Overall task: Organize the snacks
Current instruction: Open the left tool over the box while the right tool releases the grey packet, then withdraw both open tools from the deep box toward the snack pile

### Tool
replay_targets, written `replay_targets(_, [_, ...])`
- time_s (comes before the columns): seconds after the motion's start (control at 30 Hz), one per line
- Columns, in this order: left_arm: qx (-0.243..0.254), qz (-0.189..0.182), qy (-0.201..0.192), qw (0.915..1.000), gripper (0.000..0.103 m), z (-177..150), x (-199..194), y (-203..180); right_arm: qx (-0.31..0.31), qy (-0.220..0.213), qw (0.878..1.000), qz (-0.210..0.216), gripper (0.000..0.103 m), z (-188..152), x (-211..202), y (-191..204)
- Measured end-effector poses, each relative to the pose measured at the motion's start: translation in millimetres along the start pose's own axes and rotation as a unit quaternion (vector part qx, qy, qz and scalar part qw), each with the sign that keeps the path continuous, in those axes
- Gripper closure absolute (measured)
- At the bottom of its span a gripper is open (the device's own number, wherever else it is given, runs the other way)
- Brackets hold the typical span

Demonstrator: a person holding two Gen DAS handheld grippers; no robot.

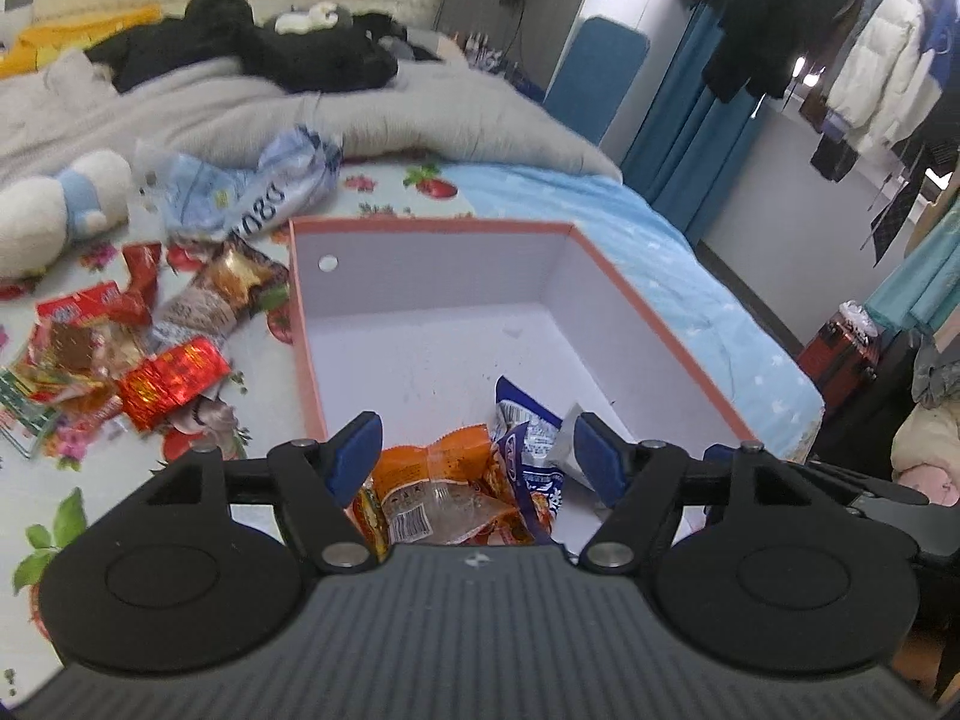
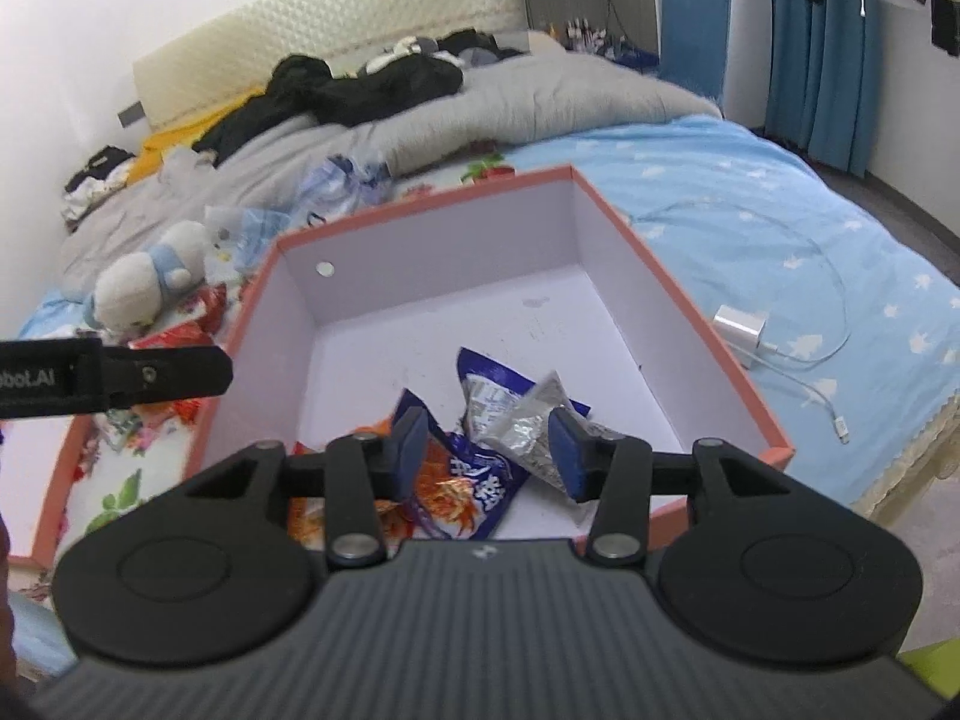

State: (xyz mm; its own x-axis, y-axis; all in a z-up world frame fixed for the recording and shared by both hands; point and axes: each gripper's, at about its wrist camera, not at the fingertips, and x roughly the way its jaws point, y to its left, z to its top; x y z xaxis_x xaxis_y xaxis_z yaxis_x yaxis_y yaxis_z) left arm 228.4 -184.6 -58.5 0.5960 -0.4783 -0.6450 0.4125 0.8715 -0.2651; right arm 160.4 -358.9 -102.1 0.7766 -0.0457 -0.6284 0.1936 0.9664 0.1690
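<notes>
— Both have let go, haven't they?

— Yes. The left hand-held gripper (image 1: 477, 456) hangs over the near corner of the pink-rimmed box (image 1: 660, 324) with its jaws spread and nothing between them; the orange snack packet (image 1: 438, 480) lies loose on the box floor below. The right hand-held gripper (image 2: 485, 450) is parted too, above the blue packet (image 2: 480, 480) and the silver wrapper (image 2: 528, 426), pressing on neither.

— And what's left?

— A heap of red packets (image 1: 174, 381) on the floral sheet (image 1: 120, 492) left of the box, with a brown-and-gold bag (image 1: 234, 288) beside them.

— Tricky to pick up?

— Light, I'd say, and crinkly. That foil looks slippery, so a pinch across the flat middle could slide. I'd take a crimped end seam or a puffed corner, gently, since whatever's inside may crush.
</notes>
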Motion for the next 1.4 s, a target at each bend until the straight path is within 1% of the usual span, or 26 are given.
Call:
replay_targets(0.2, [0.002, 0.008, -0.023, 0.9997, 0.028, -15.4, -44.3, -1.8, 0.000, -0.025, 1.000, 0.019, 0.056, -6.9, -30.4, 11.6])
replay_targets(0.37, [-0.004, 0.025, -0.038, 0.9989, 0.028, -29.7, -83.3, 2.9, -0.001, -0.035, 0.998, 0.043, 0.056, -14.4, -50.9, 23.8])
replay_targets(0.53, [0.014, 0.079, -0.070, 0.9943, 0.028, -43.4, -126.7, 3.3, -0.012, -0.038, 0.996, 0.076, 0.056, -23.8, -63.0, 38.7])
replay_targets(0.63, [-0.002, 0.091, -0.075, 0.9930, 0.028, -54.7, -145.4, 9.8, -0.029, -0.043, 0.995, 0.090, 0.056, -29.2, -70.9, 48.4])
replay_targets(0.73, [-0.017, 0.108, -0.080, 0.9907, 0.028, -66.1, -157.6, 15.4, -0.042, -0.041, 0.993, 0.105, 0.056, -35.6, -77.6, 58.4])
replay_targets(0.87, [-0.040, 0.120, -0.086, 0.9882, 0.028, -83.0, -172.2, 24.0, -0.061, -0.035, 0.990, 0.122, 0.056, -42.9, -81.1, 69.8])
replay_targets(1.1, [-0.075, 0.145, -0.101, 0.9813, 0.028, -105.0, -198.1, 45.8, -0.099, -0.025, 0.983, 0.156, 0.056, -60.3, -91.7, 94.2])
replay_targets(1.4, [-0.111, 0.150, -0.100, 0.9773, 0.028, -132.7, -217.4, 80.2, -0.123, -0.024, 0.974, 0.186, 0.056, -78.4, -104.6, 125.4])
